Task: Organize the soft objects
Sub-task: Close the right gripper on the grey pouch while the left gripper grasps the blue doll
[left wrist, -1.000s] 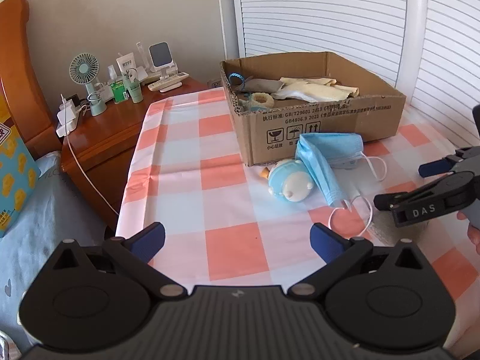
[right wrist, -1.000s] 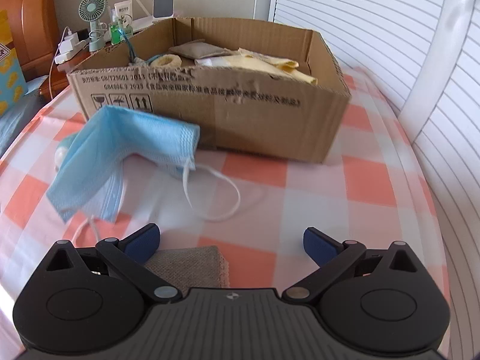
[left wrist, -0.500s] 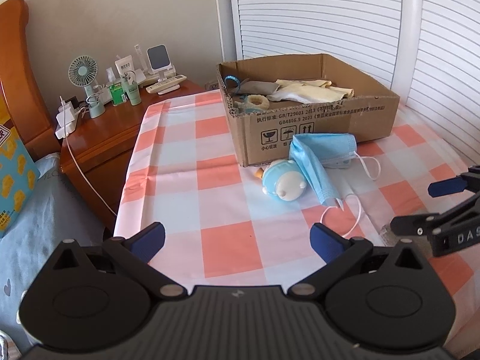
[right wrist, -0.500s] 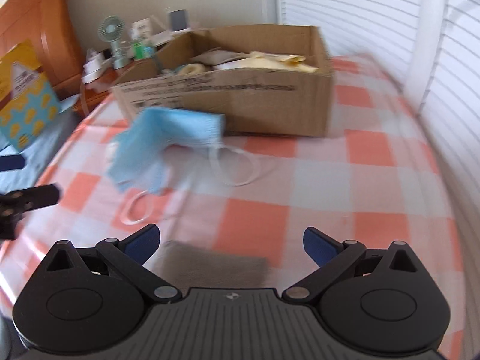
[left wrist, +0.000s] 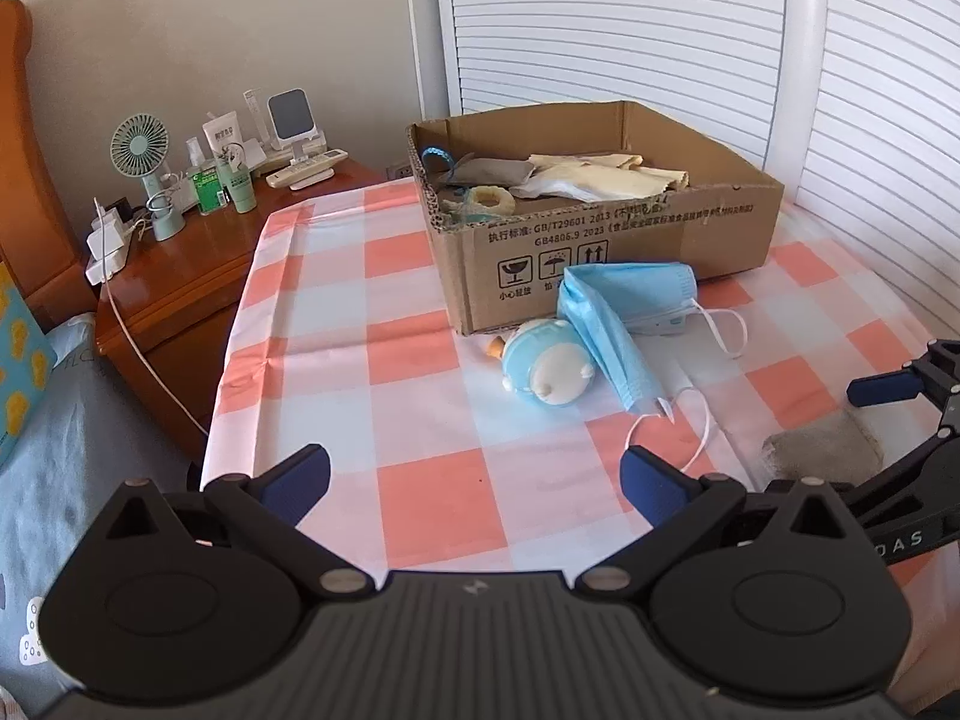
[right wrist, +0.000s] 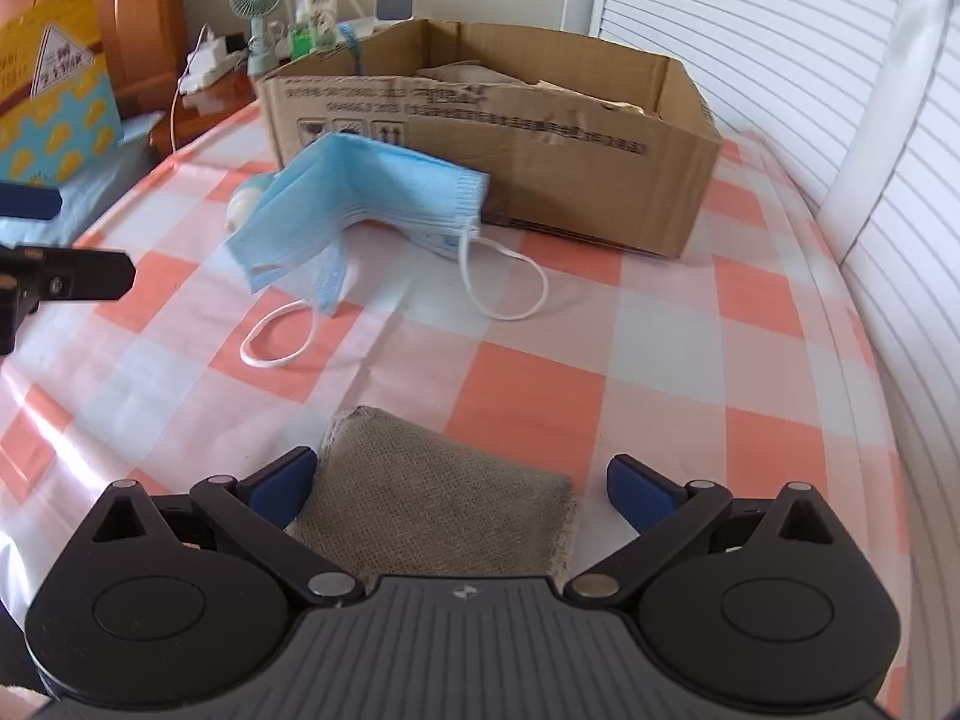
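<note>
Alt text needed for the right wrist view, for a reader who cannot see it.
The open right hand-held gripper straddles a grey cloth pad on a checked tablecloth. Beyond it a blue face mask lies crumpled against a cardboard box holding other soft items.

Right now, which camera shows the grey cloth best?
The right wrist view: the grey cloth lies in the near foreground between the open right hand-held gripper fingers, weave and frayed edge clear. The left wrist view shows it only small at the right edge, partly hidden behind the right hand-held gripper.
</note>
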A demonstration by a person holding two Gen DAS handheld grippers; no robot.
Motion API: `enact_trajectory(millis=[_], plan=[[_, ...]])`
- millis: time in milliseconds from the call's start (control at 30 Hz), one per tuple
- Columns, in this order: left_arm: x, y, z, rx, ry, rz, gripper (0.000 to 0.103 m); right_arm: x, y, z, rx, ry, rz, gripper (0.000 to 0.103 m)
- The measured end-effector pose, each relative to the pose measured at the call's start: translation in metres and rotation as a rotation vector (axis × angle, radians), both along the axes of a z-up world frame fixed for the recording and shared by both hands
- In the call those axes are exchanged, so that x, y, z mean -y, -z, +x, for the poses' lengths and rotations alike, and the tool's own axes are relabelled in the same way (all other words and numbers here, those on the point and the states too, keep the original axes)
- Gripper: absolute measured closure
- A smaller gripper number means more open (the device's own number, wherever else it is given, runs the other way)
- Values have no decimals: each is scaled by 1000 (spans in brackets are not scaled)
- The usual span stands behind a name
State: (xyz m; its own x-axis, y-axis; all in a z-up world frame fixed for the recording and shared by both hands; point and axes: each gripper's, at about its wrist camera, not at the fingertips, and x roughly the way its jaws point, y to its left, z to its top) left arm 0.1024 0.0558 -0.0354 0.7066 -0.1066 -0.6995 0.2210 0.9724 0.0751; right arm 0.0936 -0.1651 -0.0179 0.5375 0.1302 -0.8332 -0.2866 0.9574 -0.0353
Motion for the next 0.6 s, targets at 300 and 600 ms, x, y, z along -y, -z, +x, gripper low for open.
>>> enact_trajectory(millis=[300, 600], plan=[[5, 12, 25, 15, 58, -16, 5, 10, 3, -4, 37, -2, 9, 0], [20, 26, 53, 6, 147, -4, 36, 10, 2, -6, 51, -12, 13, 0]])
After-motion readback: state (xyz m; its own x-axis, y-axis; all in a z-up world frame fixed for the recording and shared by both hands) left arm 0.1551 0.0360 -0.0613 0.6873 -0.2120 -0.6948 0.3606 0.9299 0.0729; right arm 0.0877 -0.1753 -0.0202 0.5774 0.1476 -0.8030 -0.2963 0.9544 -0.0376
